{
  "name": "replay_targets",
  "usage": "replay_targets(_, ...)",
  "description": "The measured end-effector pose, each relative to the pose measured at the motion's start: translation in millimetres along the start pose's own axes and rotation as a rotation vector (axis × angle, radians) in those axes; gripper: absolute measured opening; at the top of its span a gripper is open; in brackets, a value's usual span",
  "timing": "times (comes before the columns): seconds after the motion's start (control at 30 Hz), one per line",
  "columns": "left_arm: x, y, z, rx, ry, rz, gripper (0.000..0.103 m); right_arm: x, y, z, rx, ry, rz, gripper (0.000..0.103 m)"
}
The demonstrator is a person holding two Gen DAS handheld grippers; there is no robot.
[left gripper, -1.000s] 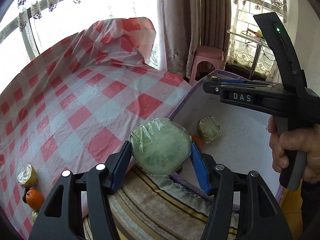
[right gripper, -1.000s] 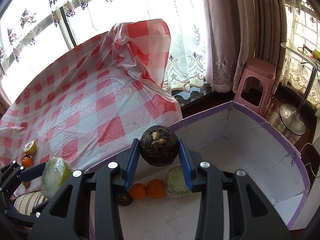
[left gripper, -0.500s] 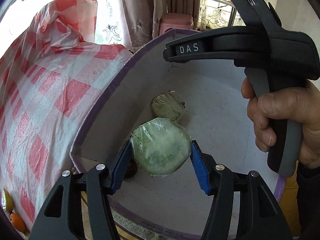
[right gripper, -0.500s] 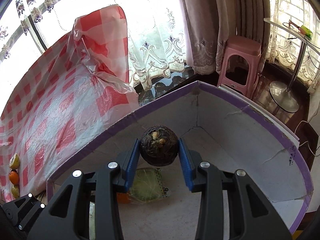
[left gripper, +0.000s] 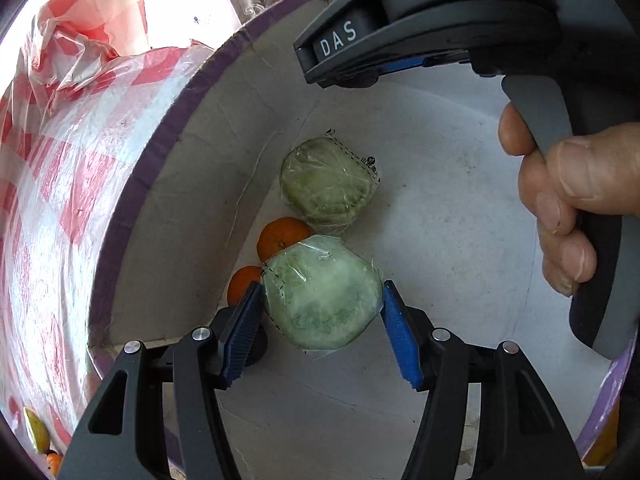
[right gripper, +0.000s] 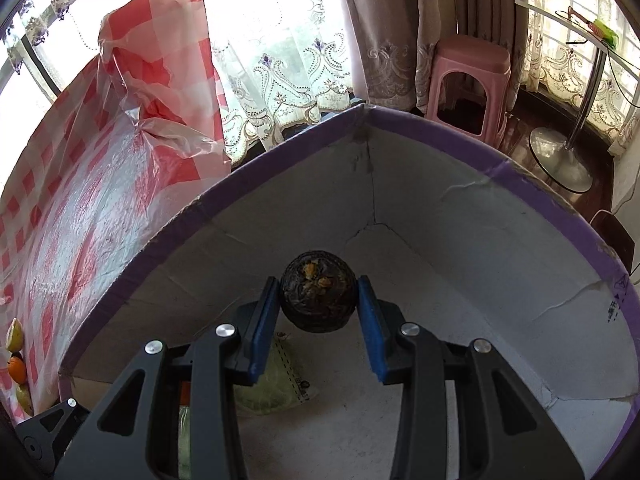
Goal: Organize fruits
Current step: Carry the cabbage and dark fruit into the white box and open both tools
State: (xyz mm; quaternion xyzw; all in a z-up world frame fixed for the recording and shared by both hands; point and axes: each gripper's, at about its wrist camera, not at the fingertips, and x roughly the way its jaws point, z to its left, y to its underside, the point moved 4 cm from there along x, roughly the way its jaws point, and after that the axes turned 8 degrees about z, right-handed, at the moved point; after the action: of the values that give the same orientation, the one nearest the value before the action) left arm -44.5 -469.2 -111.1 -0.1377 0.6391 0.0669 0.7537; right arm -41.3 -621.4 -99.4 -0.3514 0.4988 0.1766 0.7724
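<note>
Two wrapped green fruits (left gripper: 322, 300) (left gripper: 330, 182) – two oranges (left gripper: 282, 236) (left gripper: 245, 282) – one dark fruit (right gripper: 318, 296)

I note glossy film wrap on the green fruit (left gripper: 322, 304), matt creased cardboard box walls (right gripper: 460, 240), and shiny plastic sheeting (left gripper: 60, 168) over the tabletop.

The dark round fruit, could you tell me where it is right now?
In the right wrist view the dark round fruit sits clamped in the right gripper, over the purple-rimmed box near its far corner.
</note>
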Motion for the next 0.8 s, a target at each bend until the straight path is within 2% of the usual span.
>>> replay_targets(0.1, 8.1, -3.0, -5.7, 0.024, -0.015, 0.025, 0.06, 5.9, 2.0, -1.3, 0.018, -0.027, 0.027, 0.04)
replay_targets(0.2, 10.3, -7.7, -7.1, 0.026, -0.03, 0.027, 0.06, 10.2, 4.6, -0.6, 0.015, -0.015, 0.041, 0.041)
replay_targets(0.3, 13.9, -10.2, -4.7, 0.014, -0.011, 0.043, 0.061, 12.5, 5.5, -0.1, 0.018, -0.01, 0.051, 0.041)
replay_targets(0.4, 15.8, -15.9, 4.0, -0.001, 0.014, 0.043, 0.062, 14.8, 6.8, -1.4, 0.015, -0.005, 0.065, 0.048)
replay_targets(0.47, 16.3, -17.2, 7.2, -0.007, 0.014, 0.038, 0.064, 14.8, 8.1, -1.1, 0.009, 0.001, 0.066, 0.05)
replay_targets(0.53, 15.4, -16.8, 9.9, -0.016, 0.006, 0.035, 0.066, 15.2, 8.9, -0.2, 0.006, 0.0, 0.069, 0.051)
replay_targets(0.63, 11.7, -18.7, 14.8, -0.04, -0.006, 0.012, 0.077, 15.0, 8.9, -0.8, 0.008, 0.004, 0.067, 0.056)
replay_targets(0.8, 7.6, -15.2, 21.5, -0.05, -0.006, -0.016, 0.08, 9.9, 8.7, -1.6, 0.012, 0.004, 0.053, 0.063)
